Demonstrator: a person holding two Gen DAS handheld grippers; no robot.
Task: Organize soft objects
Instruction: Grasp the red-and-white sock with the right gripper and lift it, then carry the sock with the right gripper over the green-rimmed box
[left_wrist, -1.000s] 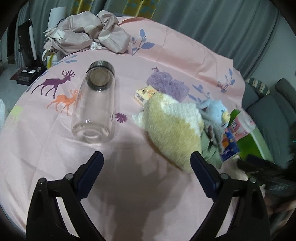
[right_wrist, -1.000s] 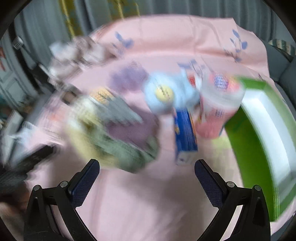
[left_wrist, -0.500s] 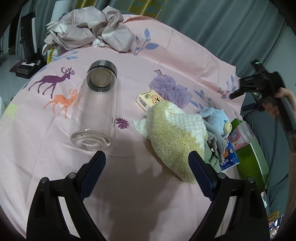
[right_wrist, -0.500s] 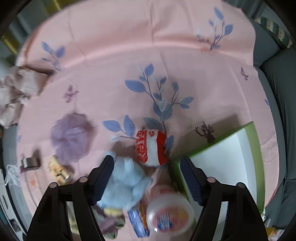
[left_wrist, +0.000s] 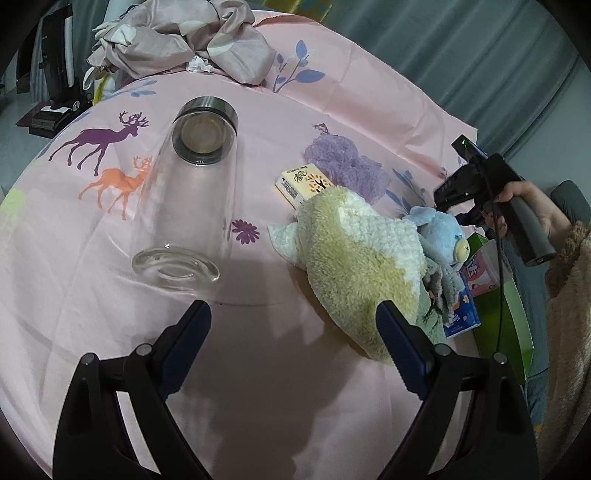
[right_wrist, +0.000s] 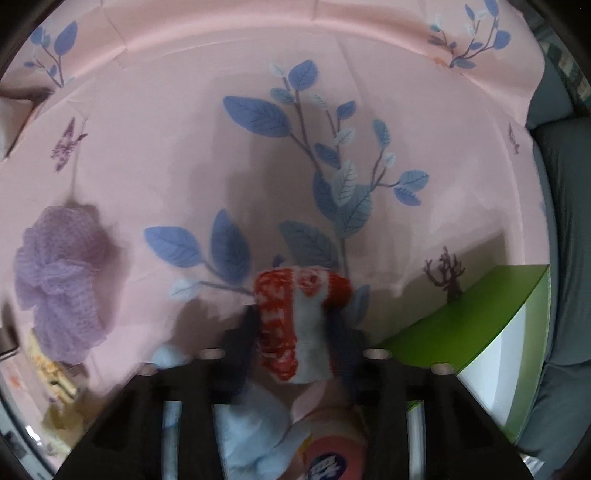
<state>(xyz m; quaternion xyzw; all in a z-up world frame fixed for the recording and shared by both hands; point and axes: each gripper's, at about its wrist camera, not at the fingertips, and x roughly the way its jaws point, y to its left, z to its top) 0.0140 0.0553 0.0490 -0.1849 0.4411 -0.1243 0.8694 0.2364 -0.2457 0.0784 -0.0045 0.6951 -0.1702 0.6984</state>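
Change since a second ago: right gripper (right_wrist: 293, 334) has swung from a blurred sweep over the clutter to a steep downward aim at the red-and-white knitted piece (right_wrist: 295, 321), and its jaws have just been closing from full spread to a narrow gap with that piece between them. Pads appear to press its two sides, though the view is soft there.

Meaning for the task: judged as the grasp of one soft item, with the green bin (right_wrist: 480, 325) just to its right as the likely destination. Lift and transfer not yet done.

Location of items: knitted piece on the pink cloth (right_wrist: 184, 147), far of the blue plush (left_wrist: 441, 232); purple knit (right_wrist: 61, 280) well to its left; yellow-and-white towel (left_wrist: 354, 254) nearer, draped partly over the plush.

Pose, right: hand (left_wrist: 528, 206) on the grey handle at the right edge of the left view, fuzzy sleeve (left_wrist: 569, 314) below, tool tipped down toward the table.

Pose, left: left gripper (left_wrist: 291, 328) low over the near cloth, jaws wide and empty, angled down between the clear glass bottle (left_wrist: 192, 192) and the towel.
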